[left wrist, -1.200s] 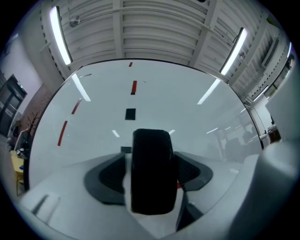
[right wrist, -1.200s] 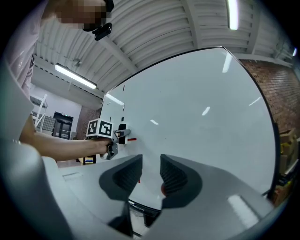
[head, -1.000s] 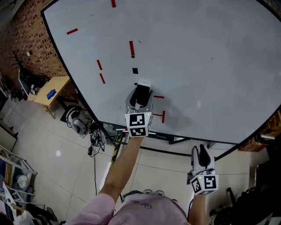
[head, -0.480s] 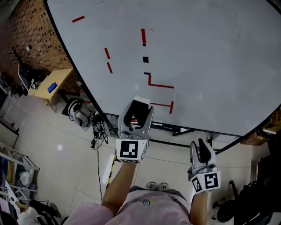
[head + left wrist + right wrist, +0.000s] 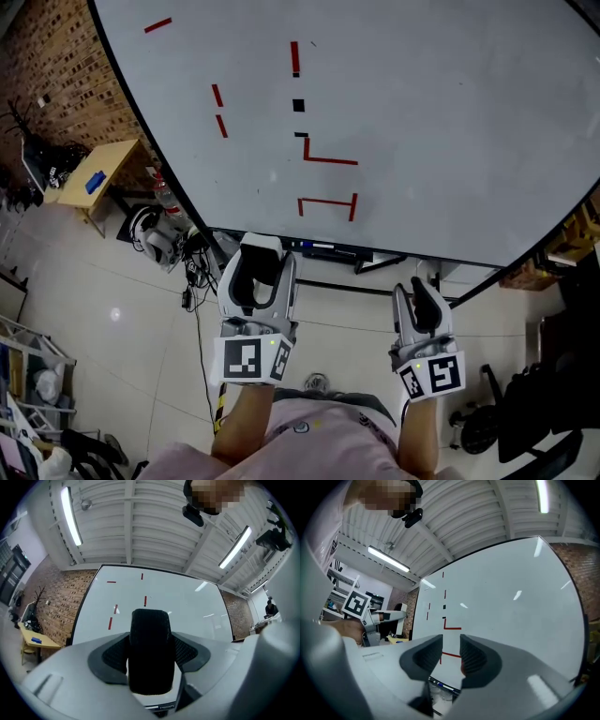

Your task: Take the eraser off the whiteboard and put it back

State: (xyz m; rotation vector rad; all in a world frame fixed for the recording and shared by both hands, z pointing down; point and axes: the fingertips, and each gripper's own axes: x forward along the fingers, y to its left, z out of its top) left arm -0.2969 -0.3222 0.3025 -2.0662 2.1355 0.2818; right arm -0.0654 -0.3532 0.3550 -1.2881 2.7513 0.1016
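The eraser [image 5: 253,281], black felt with a white back, sits clamped between the jaws of my left gripper [image 5: 260,251]. It is held off the whiteboard [image 5: 450,122], below the board's lower edge in the head view. In the left gripper view the eraser [image 5: 150,653] stands upright between the pads and fills the gap, with the board behind it. My right gripper [image 5: 420,292] hangs lower right, also off the board. Its jaws [image 5: 451,656] stand a narrow gap apart with nothing between them. Red line marks [image 5: 328,161] and small black squares remain on the board.
A marker tray [image 5: 328,249] runs along the board's bottom edge. To the left stand a brick wall [image 5: 47,66], a small wooden table [image 5: 94,183] and cables with gear on the floor [image 5: 178,253]. A dark chair [image 5: 553,394] stands at the right.
My left gripper has pulled back from the board with the eraser, down toward the person. The red bracket marks it covered now show. The right gripper shifted slightly.
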